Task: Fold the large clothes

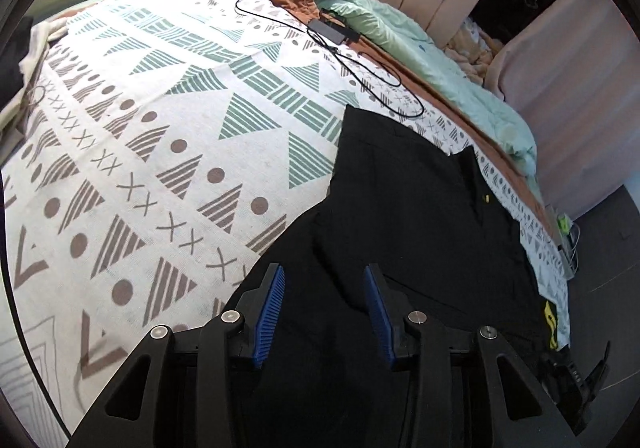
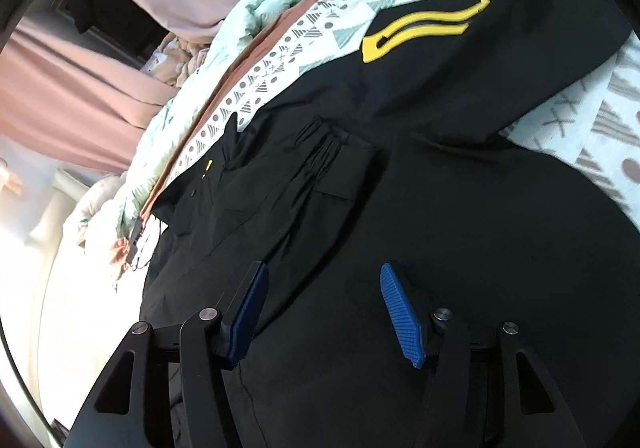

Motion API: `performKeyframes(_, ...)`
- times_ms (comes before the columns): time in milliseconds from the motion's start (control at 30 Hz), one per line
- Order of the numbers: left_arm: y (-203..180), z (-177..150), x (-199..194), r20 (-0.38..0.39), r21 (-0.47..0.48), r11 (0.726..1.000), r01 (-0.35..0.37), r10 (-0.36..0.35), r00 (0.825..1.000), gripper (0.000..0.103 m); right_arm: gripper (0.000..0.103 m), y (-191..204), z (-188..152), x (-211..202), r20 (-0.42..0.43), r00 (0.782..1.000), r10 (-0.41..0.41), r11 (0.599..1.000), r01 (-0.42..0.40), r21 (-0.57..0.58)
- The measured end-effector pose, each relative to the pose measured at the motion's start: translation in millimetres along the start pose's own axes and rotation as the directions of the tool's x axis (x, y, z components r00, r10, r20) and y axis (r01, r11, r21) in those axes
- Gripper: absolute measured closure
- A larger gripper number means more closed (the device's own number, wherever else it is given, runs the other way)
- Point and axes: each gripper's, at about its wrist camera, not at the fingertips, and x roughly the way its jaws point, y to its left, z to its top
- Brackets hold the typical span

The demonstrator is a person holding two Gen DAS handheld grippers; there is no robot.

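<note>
While the large black garment with a yellow emblem lies across the patterned white bedsheet, both left tongs and right tongs hover spread above it, pinching nothing.

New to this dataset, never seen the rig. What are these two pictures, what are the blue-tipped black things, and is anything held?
No robot arm here: a person carries a handheld two-finger gripper in each hand, and each has a fisheye camera looking along its fingers. One picture is from the left gripper, the other from the right gripper. The blue ribbed pads are the gripping faces of the fingers. Both look down on a bed with a white geometric-patterned cover. On it lies a large black garment with a yellow emblem, plus a black charger with cable further back. Both grippers sit open over the garment, fabric between the fingers; neither is visibly pinching it yet.
</note>
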Motion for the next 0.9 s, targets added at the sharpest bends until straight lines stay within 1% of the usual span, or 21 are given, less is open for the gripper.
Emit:
performKeyframes(33,1,1,5,-0.010,0.001,1.000,0.002,-0.002,1.000,0.065,0.044,-1,0,3,-0.009,1.000,0.009,1.000,-0.009,0.012)
performKeyframes(100,2,4,17,-0.027,0.000,1.000,0.002,-0.002,1.000,0.066,0.044,-4,4,8,-0.021,0.999,0.039,0.999,-0.038,0.037)
performKeyframes(233,6,11,35,-0.051,-0.006,1.000,-0.015,0.014,0.999,0.068,0.044,-3,12,18,-0.017,1.000,0.022,0.999,-0.021,0.033)
performKeyframes(333,7,15,43,-0.057,0.033,0.999,-0.043,0.045,0.997,0.074,0.045,-3,19,28,-0.007,1.000,0.024,0.999,-0.024,0.024)
performKeyframes(433,10,18,49,-0.064,0.051,0.997,-0.060,0.063,0.996,0.074,0.051,2,32,36,0.009,1.000,-0.019,1.000,0.019,-0.009)
performKeyframes(467,11,18,51,-0.071,0.053,0.997,-0.062,0.066,0.995,0.074,0.057,1,38,40,0.017,0.999,-0.033,0.999,0.034,-0.008)
performKeyframes(533,11,18,56,-0.081,0.060,0.995,-0.082,0.086,0.993,0.074,0.074,-1,40,44,0.033,0.998,-0.052,0.999,0.053,-0.014)
performKeyframes(567,11,17,56,-0.080,0.063,0.994,-0.088,0.092,0.992,0.074,0.086,-2,40,44,0.039,0.997,-0.063,0.998,0.064,-0.019)
performKeyframes(600,10,16,57,-0.080,0.066,0.994,-0.091,0.096,0.992,0.074,0.090,-6,39,42,0.045,0.998,-0.054,0.998,0.055,-0.011)
performKeyframes(667,7,15,56,-0.076,0.075,0.993,-0.094,0.100,0.992,0.074,0.093,-13,39,36,0.052,0.998,-0.030,0.999,0.029,0.020)
performKeyframes(800,7,13,54,-0.061,0.076,0.991,-0.106,0.111,0.992,0.075,0.094,-26,31,14,0.090,0.994,-0.063,0.996,0.057,0.067)
performKeyframes(900,11,12,56,-0.067,0.059,0.992,-0.110,0.114,0.991,0.075,0.094,-35,20,4,0.089,0.994,-0.066,0.995,0.059,0.075)
